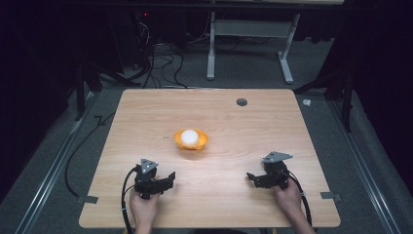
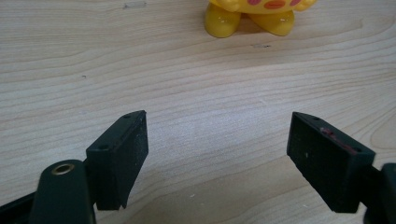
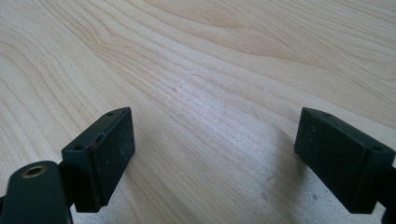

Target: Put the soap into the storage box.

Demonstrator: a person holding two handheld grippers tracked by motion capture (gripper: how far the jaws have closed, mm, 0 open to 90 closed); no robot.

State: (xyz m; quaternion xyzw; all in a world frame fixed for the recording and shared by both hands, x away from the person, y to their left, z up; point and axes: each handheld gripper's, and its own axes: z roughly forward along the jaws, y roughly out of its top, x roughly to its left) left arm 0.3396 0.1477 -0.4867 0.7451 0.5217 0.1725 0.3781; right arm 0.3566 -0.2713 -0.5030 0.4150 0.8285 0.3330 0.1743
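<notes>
Jaws spread wide on both my left gripper [image 1: 169,178] and right gripper [image 1: 251,178], nothing held — low over the wooden table [image 1: 146,122], near edge; yellow toy cup [image 1: 191,140] with white ball [image 1: 189,137] inside — table centre, well apart.

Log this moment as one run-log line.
left gripper: open, empty | right gripper: open, empty | yellow holder: mid-table, white ball in it | contact: none

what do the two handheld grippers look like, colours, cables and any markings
Both the left gripper and right gripper are black, each topped by a grey three-cornered plate and trailing a black cable. Their fingers are flat rectangular blocks with small screw holes; one left finger has reddish smears along its edge.
</notes>
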